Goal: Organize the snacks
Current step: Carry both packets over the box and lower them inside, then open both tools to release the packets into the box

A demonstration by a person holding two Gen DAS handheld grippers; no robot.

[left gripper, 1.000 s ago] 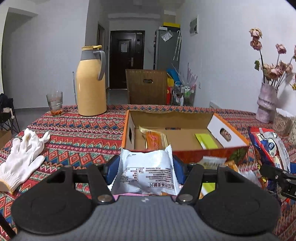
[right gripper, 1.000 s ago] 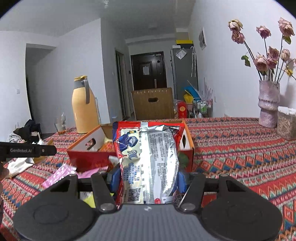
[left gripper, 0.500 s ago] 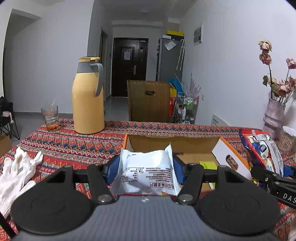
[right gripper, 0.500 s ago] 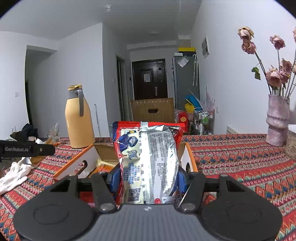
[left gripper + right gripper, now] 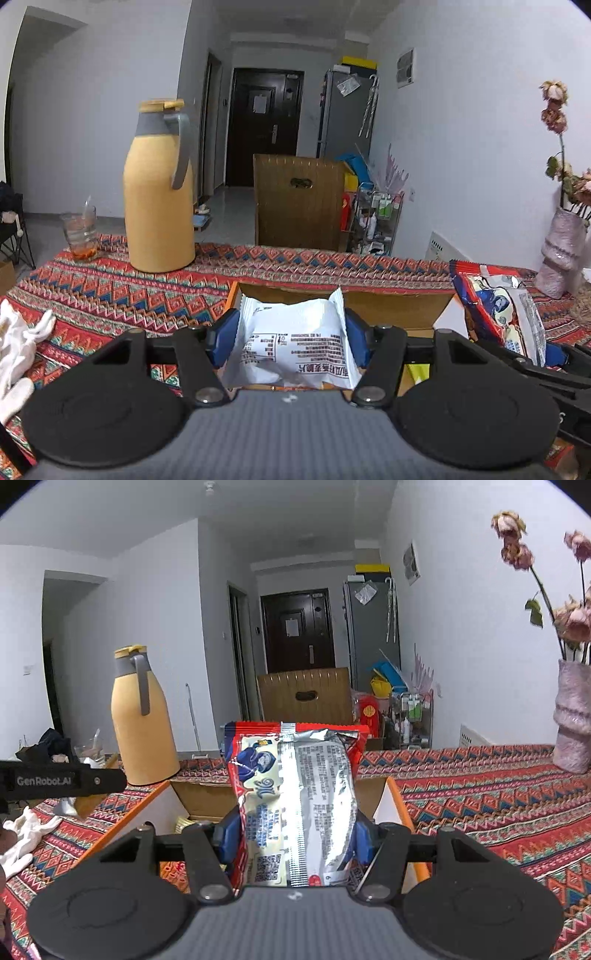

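Observation:
My left gripper [image 5: 291, 341] is shut on a white snack packet [image 5: 295, 347] with black print, held over the near edge of the open cardboard box [image 5: 391, 306]. My right gripper [image 5: 293, 834] is shut on a red and silver snack bag [image 5: 295, 797], held upright above the same box [image 5: 195, 797]. The red bag [image 5: 498, 310] also shows at the right of the left wrist view. A yellow packet [image 5: 183, 821] lies inside the box; the rest of its inside is hidden by the bags.
A yellow thermos [image 5: 159, 195] and a glass [image 5: 80, 236] stand at the table's far left. A white glove [image 5: 18, 339] lies at the left. A pink vase [image 5: 572, 716] with dried flowers stands at the right. A chair back [image 5: 299, 199] is beyond the table.
Both grippers have risen and moved forward over the box, each still holding its packet. The box now sits lower in both views.

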